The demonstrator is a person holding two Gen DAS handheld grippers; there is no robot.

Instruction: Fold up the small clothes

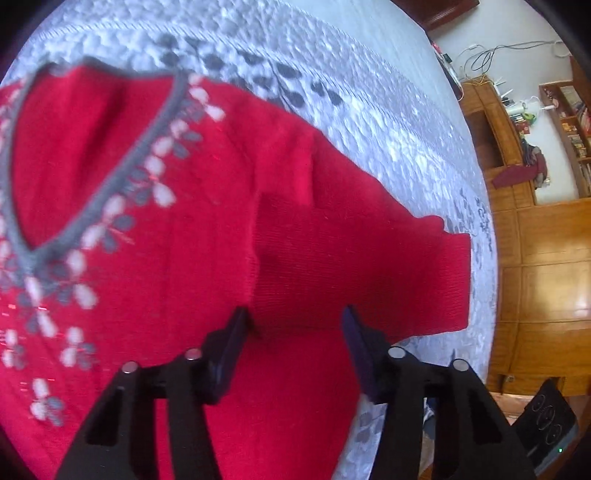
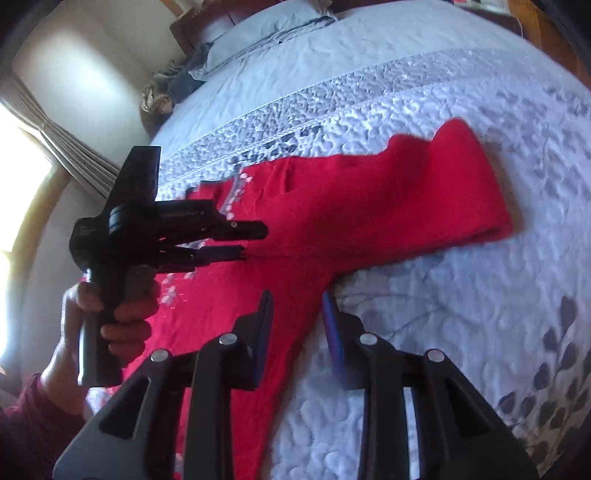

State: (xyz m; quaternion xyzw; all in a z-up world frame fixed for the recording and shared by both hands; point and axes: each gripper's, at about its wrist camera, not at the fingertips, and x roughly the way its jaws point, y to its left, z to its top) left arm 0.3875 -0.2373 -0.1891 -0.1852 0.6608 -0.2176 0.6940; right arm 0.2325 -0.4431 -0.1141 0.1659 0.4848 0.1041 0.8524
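Left wrist view: I had the left gripper [image 1: 295, 325] w/ jaws apart above the red knit sweater [image 1: 177, 229] on the quilted grey bedspread [image 1: 332, 74]; right gripper [image 2: 297, 314] also apart, gripping nothing.

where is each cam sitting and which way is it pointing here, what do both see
Left wrist: on the left gripper, looking steeply down its open fingers at the red sweater, its sleeve and the bedspread; shelves beyond.
Right wrist: on the right gripper, fingers apart over the sweater's edge, looking down across the bed toward a pillow; the left gripper and the hand holding it show.
Shared: sweater, sleeve, bedspread, left gripper.
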